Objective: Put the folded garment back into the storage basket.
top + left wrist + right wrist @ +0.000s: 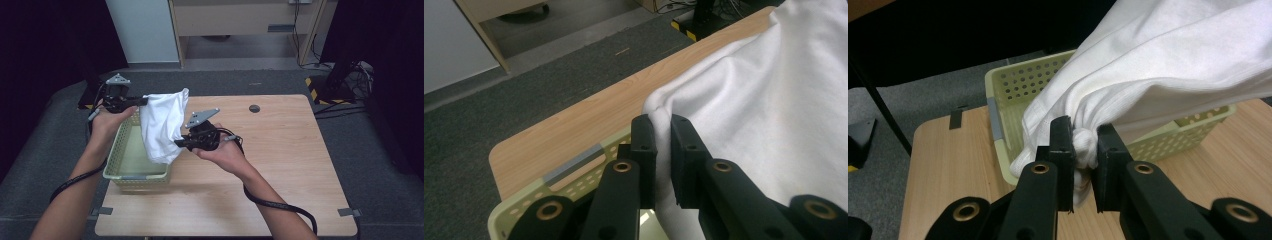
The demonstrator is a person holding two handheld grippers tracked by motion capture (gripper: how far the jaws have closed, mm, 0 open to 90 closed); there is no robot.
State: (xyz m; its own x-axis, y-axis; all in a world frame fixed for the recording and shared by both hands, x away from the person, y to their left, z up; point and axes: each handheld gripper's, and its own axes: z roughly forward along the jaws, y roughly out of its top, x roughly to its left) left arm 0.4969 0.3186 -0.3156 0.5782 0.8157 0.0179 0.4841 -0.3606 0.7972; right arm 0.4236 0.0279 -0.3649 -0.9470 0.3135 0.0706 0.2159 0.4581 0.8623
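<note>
A white cloth [161,122] hangs stretched between my two grippers above a pale green perforated basket [129,172] at the table's left. My left gripper [144,101] pinches the cloth's upper edge over the basket's far end; in the left gripper view the white cloth [769,110] runs between the jaws of the left gripper [663,131]. My right gripper [179,143] is shut on a bunched lower part beside the basket's right wall. In the right gripper view the right gripper [1083,134] squeezes a wad of the cloth [1168,65], with the basket [1028,85] behind it.
The wooden table [280,160] has a small round dark hole [254,108] near its far edge. Grey tape tabs [348,212] mark the front corners. Grey carpet [350,150] surrounds the table, with cables and a cabinet beyond.
</note>
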